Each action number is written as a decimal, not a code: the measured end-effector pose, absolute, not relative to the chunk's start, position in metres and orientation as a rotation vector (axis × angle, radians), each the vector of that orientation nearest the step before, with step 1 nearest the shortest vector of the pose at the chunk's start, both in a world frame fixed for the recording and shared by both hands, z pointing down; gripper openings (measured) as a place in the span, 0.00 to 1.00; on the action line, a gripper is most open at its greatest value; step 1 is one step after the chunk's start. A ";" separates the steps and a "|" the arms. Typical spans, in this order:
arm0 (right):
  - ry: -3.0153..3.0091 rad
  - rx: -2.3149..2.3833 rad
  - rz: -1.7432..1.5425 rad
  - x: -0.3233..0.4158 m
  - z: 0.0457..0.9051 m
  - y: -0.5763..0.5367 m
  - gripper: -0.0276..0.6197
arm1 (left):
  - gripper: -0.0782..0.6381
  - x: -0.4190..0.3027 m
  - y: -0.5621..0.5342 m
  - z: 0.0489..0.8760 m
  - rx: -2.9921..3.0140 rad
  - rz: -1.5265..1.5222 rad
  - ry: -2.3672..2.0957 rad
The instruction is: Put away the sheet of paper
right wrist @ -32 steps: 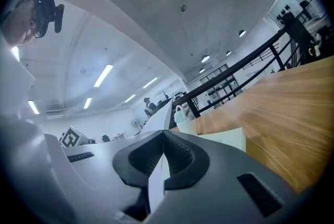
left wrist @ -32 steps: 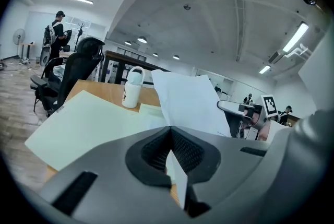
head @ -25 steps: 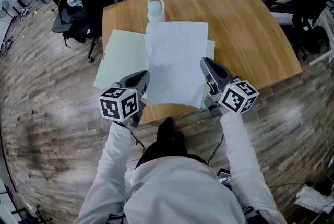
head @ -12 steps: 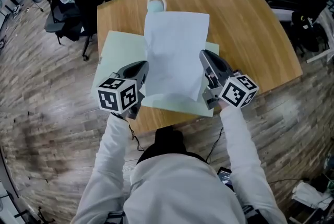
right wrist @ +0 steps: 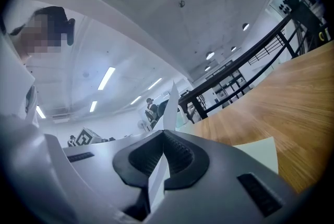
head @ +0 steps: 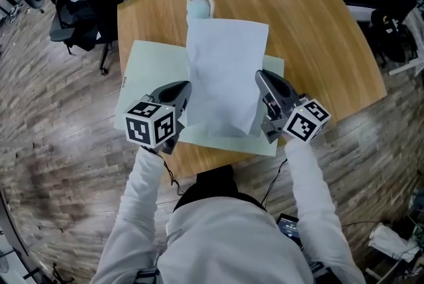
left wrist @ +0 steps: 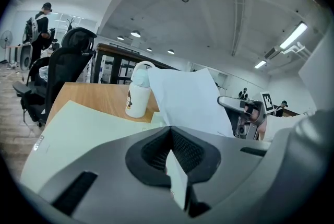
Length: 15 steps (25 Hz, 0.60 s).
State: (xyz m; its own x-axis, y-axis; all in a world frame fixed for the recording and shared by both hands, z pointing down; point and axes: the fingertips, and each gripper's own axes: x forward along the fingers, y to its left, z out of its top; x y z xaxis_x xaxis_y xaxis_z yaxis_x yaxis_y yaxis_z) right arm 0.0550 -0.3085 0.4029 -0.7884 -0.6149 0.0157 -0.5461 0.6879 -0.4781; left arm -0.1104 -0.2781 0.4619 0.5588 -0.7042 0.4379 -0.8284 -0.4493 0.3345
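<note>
Bridging left gripper [head: 185, 87], right gripper [head: 260, 77]: paper [head: 224, 71]

White bottle [head: 199, 8] on wooden table [head: 318, 31]

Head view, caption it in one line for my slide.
Left tool and right tool hold the sheet of paper by its sides over a pale green sheet on a wooden table.

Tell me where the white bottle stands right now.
In the head view, the white bottle stands toward the far edge of the wooden table, just beyond the sheet of paper.
</note>
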 end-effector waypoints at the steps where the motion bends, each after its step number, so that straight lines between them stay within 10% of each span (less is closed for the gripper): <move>1: 2.756 -0.948 -0.710 0.056 0.405 -0.308 0.09 | 0.13 -0.110 -0.276 0.465 2.281 0.325 -1.218; 15: 2.933 -1.022 -0.717 0.056 0.450 -0.294 0.09 | 0.13 -0.100 -0.259 0.501 2.262 0.412 -1.117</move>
